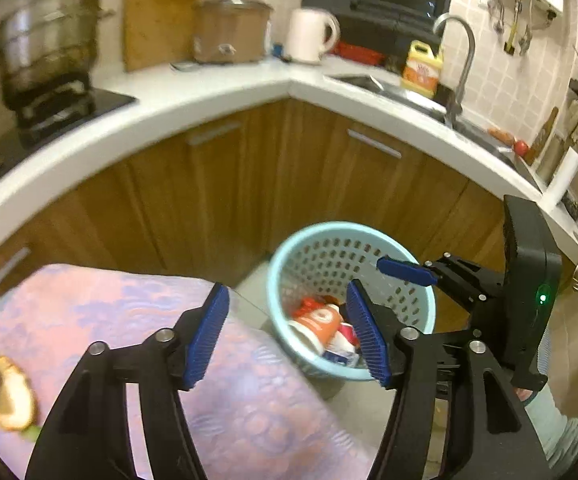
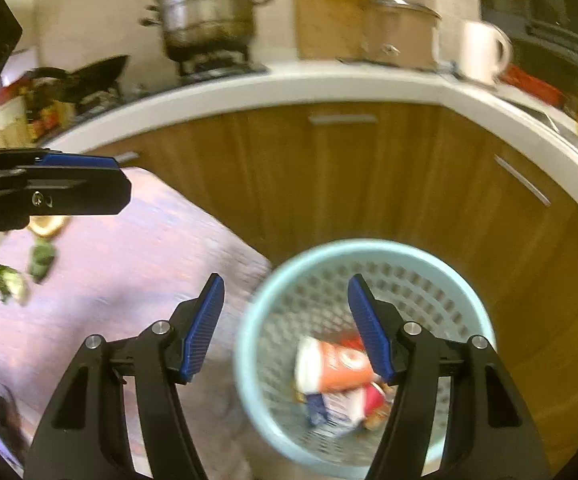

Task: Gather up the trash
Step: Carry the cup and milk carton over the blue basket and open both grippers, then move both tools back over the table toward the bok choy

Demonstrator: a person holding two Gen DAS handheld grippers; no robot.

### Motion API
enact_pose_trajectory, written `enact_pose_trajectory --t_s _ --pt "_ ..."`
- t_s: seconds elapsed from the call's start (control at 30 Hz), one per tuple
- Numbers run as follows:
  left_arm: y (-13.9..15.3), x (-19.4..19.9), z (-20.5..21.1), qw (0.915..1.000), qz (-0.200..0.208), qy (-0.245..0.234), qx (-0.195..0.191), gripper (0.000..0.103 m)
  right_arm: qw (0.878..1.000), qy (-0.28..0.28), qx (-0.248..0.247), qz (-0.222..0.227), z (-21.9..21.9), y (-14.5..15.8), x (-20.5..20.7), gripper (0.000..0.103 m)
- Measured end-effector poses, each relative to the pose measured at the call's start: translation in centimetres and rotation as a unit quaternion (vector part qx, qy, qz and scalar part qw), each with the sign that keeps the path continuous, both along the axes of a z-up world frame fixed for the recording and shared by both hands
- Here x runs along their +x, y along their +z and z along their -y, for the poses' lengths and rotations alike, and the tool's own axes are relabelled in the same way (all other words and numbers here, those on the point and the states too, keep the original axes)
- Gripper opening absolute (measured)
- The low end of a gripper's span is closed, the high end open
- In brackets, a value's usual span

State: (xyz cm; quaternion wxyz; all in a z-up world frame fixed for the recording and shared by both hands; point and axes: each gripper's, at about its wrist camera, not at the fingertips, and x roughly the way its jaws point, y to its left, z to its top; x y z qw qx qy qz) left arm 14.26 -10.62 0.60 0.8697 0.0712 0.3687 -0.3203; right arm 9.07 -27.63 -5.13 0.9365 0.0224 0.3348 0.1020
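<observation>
A light blue perforated basket [image 1: 349, 227] [image 2: 369, 245] stands on the floor by the cabinets. Inside lie an orange and white cup [image 1: 321, 320] [image 2: 337, 364] and other wrappers. My left gripper [image 1: 287, 300] hangs open above the basket's left rim, nothing between its pads. My right gripper [image 2: 285, 292] is also open and empty over the basket's left side. One of its fingers [image 1: 407, 272] shows over the basket in the left wrist view. On the pink and purple cloth [image 1: 129, 312] lie a piece of bread [image 1: 11, 396] and green scraps [image 2: 41, 260].
A white counter [image 1: 217, 96] curves around wooden cabinets [image 1: 289, 168] behind the basket. On it stand a steel pot on a stove [image 1: 45, 40], a kettle [image 1: 311, 34], a yellow bottle [image 1: 423, 66] and a sink with a tap [image 1: 459, 60]. A person's leg [image 1: 561, 432] is at lower right.
</observation>
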Motion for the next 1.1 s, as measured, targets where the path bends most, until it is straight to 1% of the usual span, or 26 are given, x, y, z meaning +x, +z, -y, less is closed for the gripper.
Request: enact_pose_trajectory --t_s 0.13,0.2,0.3,0.47,0.53,0.6,0.67,0.73,0.77,0.87,0.93,1.0,1.1 --pt "2.3 -2.3 -4.5 0.9983 0.044 0.038 -0.007 0.069 0.999 0.045 0.017 0.025 -3.8 1.6 0.0 0.061" --pt "3.0 -3.4 -6.7 0.9955 0.067 0.067 -0.003 0.075 0.997 0.068 0.021 0.038 -6.0 2.3 0.0 0.061" --pt "3.5 -5.2 -10.0 0.9880 0.103 0.115 0.009 0.080 0.994 0.102 0.019 0.047 -9.5 3.0 0.2 0.061" --pt "3.8 -7.5 -15.3 0.9775 0.123 0.171 0.002 0.081 0.986 0.157 0.024 0.042 -14.6 2.9 0.9 0.060" --pt "3.6 -8.5 -17.9 0.9701 0.133 0.203 0.005 0.081 0.983 0.178 0.019 0.038 -17.0 2.4 1.3 0.060" --pt "3.1 -9.1 -20.1 0.9643 0.132 0.230 0.004 0.081 0.980 0.195 0.013 0.035 -18.9 2.0 1.7 0.059" --pt "2.0 -10.0 -22.2 0.9555 0.135 0.262 0.016 0.081 0.977 0.212 0.015 0.029 -20.3 1.5 1.9 0.057" --pt "0.8 -10.3 -23.9 0.9512 0.127 0.281 0.018 0.081 0.973 0.228 0.015 0.018 -22.1 0.9 2.5 0.054" --pt "0.1 -10.5 -24.8 0.9497 0.119 0.289 0.012 0.081 0.973 0.232 0.012 0.016 -22.6 0.6 2.7 0.053" --pt "-2.7 -10.7 -27.8 0.9427 0.083 0.322 -0.027 0.081 0.969 0.248 0.012 0.003 -24.5 -0.4 3.2 0.052" --pt "-4.0 -10.7 -28.9 0.9398 0.067 0.332 -0.046 0.081 0.966 0.257 0.016 -0.006 -25.4 -0.9 3.6 0.046" --pt "-5.4 -10.2 -29.5 0.9376 0.050 0.339 -0.059 0.081 0.965 0.261 0.016 -0.013 -26.2 -1.5 3.8 0.042" --pt "-7.0 -9.7 -29.8 0.9356 0.034 0.346 -0.063 0.081 0.963 0.269 0.018 -0.022 -27.2 -2.4 4.0 0.042"
